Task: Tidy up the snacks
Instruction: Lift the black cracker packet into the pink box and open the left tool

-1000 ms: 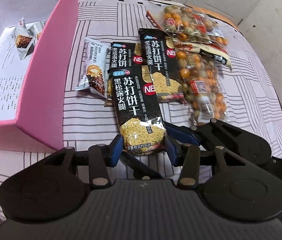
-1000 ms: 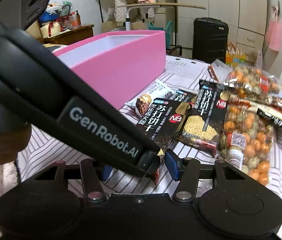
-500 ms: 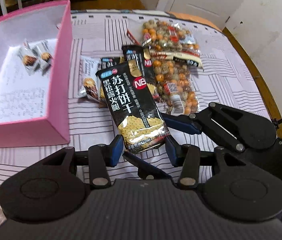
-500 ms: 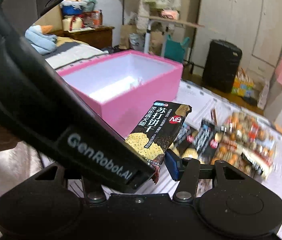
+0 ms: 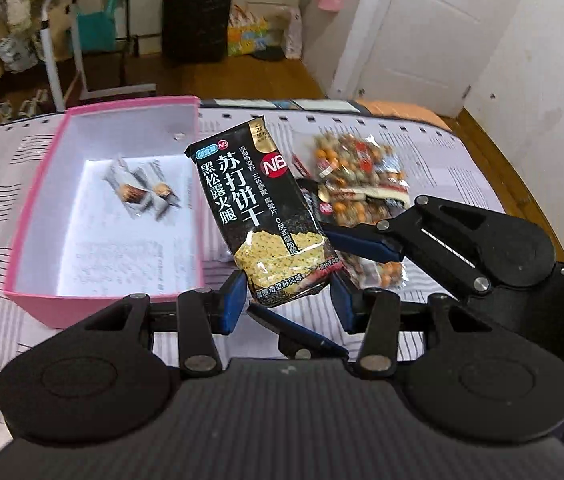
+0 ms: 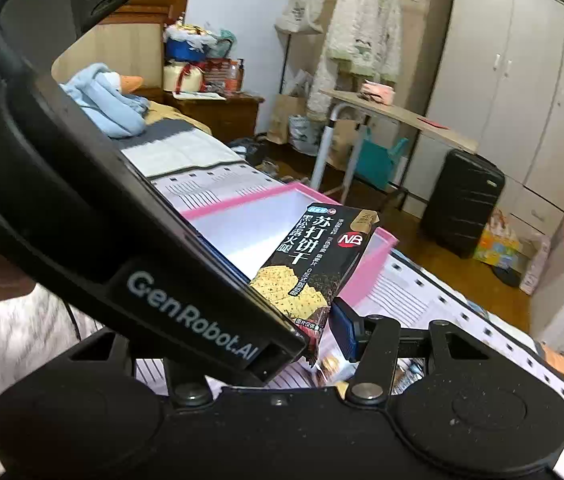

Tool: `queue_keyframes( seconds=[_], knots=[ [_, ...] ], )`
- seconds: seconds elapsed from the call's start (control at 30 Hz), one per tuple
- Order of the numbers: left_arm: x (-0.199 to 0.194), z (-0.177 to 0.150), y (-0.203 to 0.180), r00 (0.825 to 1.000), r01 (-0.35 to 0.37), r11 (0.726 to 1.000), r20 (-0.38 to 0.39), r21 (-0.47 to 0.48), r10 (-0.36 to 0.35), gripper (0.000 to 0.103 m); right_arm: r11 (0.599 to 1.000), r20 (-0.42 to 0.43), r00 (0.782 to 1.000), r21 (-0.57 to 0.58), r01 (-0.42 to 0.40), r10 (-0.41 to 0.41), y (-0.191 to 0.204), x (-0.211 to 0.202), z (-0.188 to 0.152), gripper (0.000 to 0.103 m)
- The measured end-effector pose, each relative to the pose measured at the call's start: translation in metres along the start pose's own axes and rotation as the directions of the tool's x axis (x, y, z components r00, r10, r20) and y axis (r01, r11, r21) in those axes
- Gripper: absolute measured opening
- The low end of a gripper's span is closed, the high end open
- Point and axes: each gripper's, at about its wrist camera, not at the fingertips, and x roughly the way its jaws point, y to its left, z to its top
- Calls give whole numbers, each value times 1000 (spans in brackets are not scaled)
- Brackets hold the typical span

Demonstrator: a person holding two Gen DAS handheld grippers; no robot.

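Note:
My left gripper [image 5: 287, 300] is shut on the bottom edge of a black soda cracker packet [image 5: 260, 210] and holds it up in the air, tilted, beside the right wall of the pink box [image 5: 30, 216]. Two small wrapped snacks [image 5: 144, 194] lie inside the box. My right gripper [image 5: 322, 276] reaches in from the right with its blue fingers [image 5: 362, 240] around the same packet's lower end; whether it grips is unclear. In the right wrist view the packet [image 6: 314, 260] shows in front of the pink box [image 6: 366, 268], and the left gripper's body hides the right gripper's left finger.
A clear bag of orange and green coated nuts [image 5: 358, 176] and another black packet [image 5: 316, 200] lie on the striped table cover [image 5: 442, 160] right of the box. A small wrapped snack [image 6: 332, 364] lies under the grippers. A black suitcase [image 5: 196, 14] stands on the floor behind.
The black cracker packet has been lifted off the table and carried up and left toward the pink box. Both grippers rose with it.

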Motion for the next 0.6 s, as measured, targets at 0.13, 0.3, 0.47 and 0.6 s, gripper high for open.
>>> queue_keyframes(
  seconds=[0.13, 0.3, 0.47, 0.6],
  knots=[
    [-6, 7, 23, 999, -34, 999, 21, -38, 35, 45, 998, 7, 999, -40, -54, 54, 7, 28, 15, 59],
    [5, 13, 70, 996, -88, 989, -1, -116, 89, 45, 990, -12, 990, -18, -141, 141, 11, 85, 26, 59],
    [39, 21, 120, 992, -121, 971, -46, -204, 114, 45, 975, -49, 974, 16, -222, 223, 4, 144, 32, 59],
    [68, 30, 151, 988, -147, 959, -89, -242, 129, 45, 955, -102, 950, 22, -295, 296, -2, 183, 36, 59]
  ],
)
